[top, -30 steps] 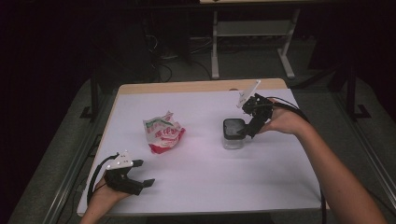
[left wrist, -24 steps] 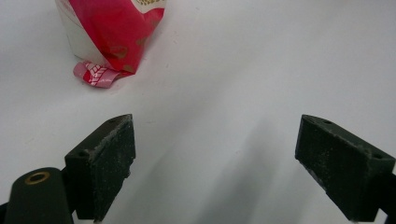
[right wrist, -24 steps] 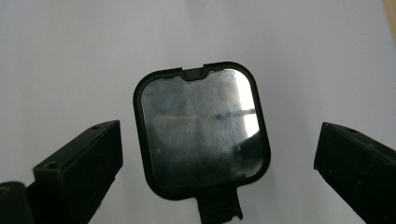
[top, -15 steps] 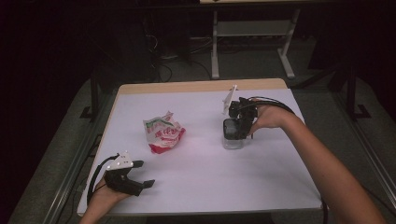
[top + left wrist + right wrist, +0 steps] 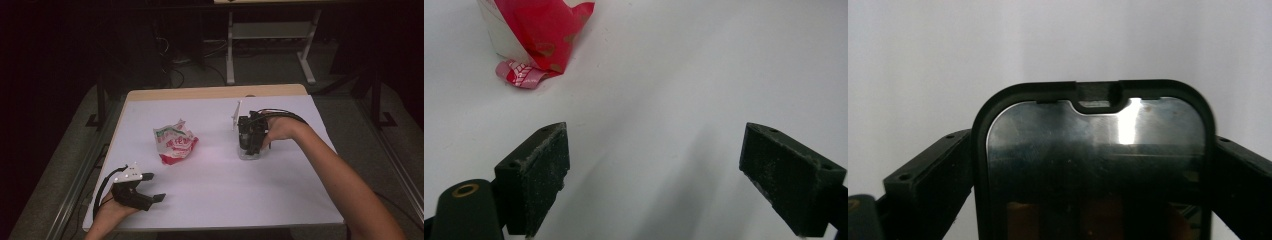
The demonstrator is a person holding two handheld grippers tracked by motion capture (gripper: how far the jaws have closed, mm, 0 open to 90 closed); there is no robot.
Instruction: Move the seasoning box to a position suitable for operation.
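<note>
A clear container point(image 5: 251, 153) with a black-rimmed lid point(image 5: 1095, 165) stands right of the table's middle. My right gripper point(image 5: 250, 136) points down over it. In the right gripper view the right gripper point(image 5: 1093, 145) is spread wide, with one jaw at each side of the lid, close against its rim. A crumpled red and white snack bag point(image 5: 175, 143) lies left of centre. My left gripper point(image 5: 158, 187) rests open near the front left corner, with nothing between its jaws. In the left gripper view the bag point(image 5: 541, 30) lies beyond the left gripper point(image 5: 654, 165).
The white table point(image 5: 215, 205) has bare surface between the bag and the container and along the front. A metal shelf frame point(image 5: 270, 35) and cables stand on the dark floor behind the table.
My right gripper has swung left and down from beside the container until it stands over it, jaws around the lid. The left gripper has stayed put.
</note>
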